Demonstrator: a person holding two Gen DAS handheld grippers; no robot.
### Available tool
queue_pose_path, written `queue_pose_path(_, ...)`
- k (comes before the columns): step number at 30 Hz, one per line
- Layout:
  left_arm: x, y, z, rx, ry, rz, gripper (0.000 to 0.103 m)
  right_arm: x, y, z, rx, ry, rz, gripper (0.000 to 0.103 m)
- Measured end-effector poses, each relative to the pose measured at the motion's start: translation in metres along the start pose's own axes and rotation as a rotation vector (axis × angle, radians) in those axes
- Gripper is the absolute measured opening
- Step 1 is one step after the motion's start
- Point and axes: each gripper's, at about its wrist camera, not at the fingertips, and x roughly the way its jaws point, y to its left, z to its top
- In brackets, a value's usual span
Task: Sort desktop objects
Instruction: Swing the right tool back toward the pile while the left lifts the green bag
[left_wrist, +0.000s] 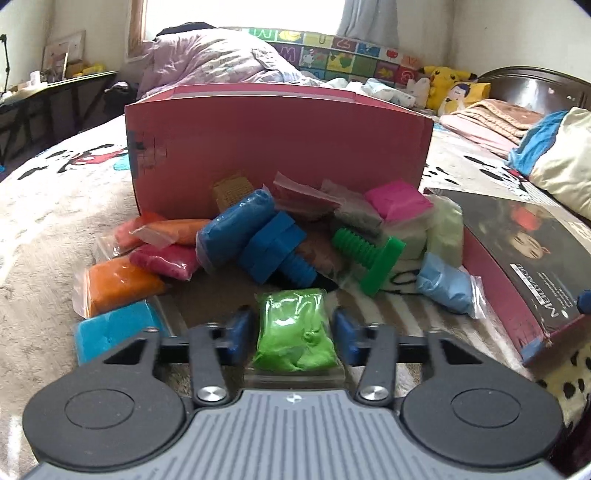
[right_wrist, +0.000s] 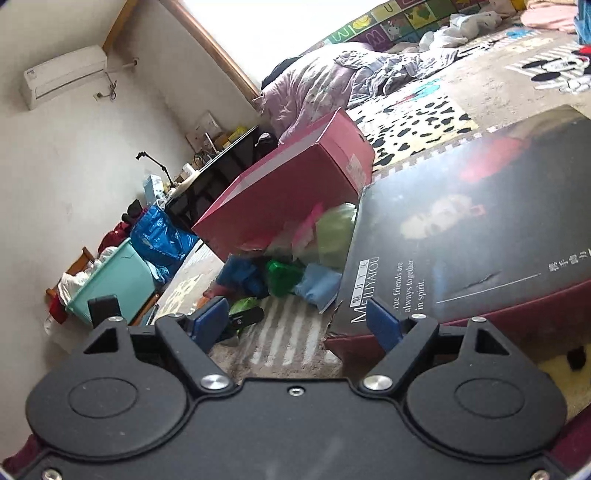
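- Since nearly every item lies loose on the bedspread (left_wrist: 55, 229) in front of the pink box (left_wrist: 277, 147), the sort reads as barely begun; whether anything is already in the box cannot be told, since only its outer walls show.
- Left gripper (left_wrist: 294, 326): blue pads stand on either side of the lime-green clay bag (left_wrist: 293, 332), close to its sides. Contact is not clear, so I cannot tell whether it is gripped or only straddled. The bag sits on the bedspread at the near edge of the pile.
- Right gripper (right_wrist: 295, 325): jaws wide apart, nothing between them, hovering beside the dark lid (right_wrist: 480, 221) that lies flat to the right of the pile.
- Count, left wrist view, clay bags: orange 2 (nearer one (left_wrist: 122, 284)), magenta 1 (left_wrist: 166, 260), cyan 1 (left_wrist: 110, 328), dark blue 1 (left_wrist: 232, 229), hot pink 1 (left_wrist: 397, 201), pale blue 1 (left_wrist: 443, 282), lime-green 1, pale green-white at least 1 (left_wrist: 441, 229). Some grey and reddish bags at the back are half hidden; number uncertain.
- Toy bolts: 2, blue bolt (left_wrist: 275, 254) and green bolt (left_wrist: 369, 258), both lying on their sides mid-pile.
- One tan waffle-textured piece (left_wrist: 232, 190) against the box wall.
- Judgement: roughly a dozen items left to sort.
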Motion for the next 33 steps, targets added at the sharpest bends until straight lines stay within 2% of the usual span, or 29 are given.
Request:
queue_pose_path(6,-0.004,-0.005,0.0,0.013,0.002,0.038,0.035,-0.007,-0.009,-0.002,0.047,-0.004,0.015,0.083)
queue_pose_path(16,-0.012,-0.01,-0.004,0.02,0.004,0.066,0.035,-0.016,-0.012,-0.002,0.037,-0.008,0.023,0.083)
queue_pose_path(25,-0.022,-0.005,0.003,-0.027,-0.02,0.069,0.035,-0.032,-0.017,0.0,-0.003,-0.058,0.013,0.085)
queue_pose_path(29,-0.027,0.002,0.009,-0.07,-0.032,0.054,0.035,-0.034,-0.003,-0.001,-0.134,-0.132,-0.016,0.095)
queue_pose_path(33,-0.037,0.006,0.022,-0.08,-0.069,0.05,0.035,-0.029,0.004,-0.002,-0.21,-0.159,0.004,0.1)
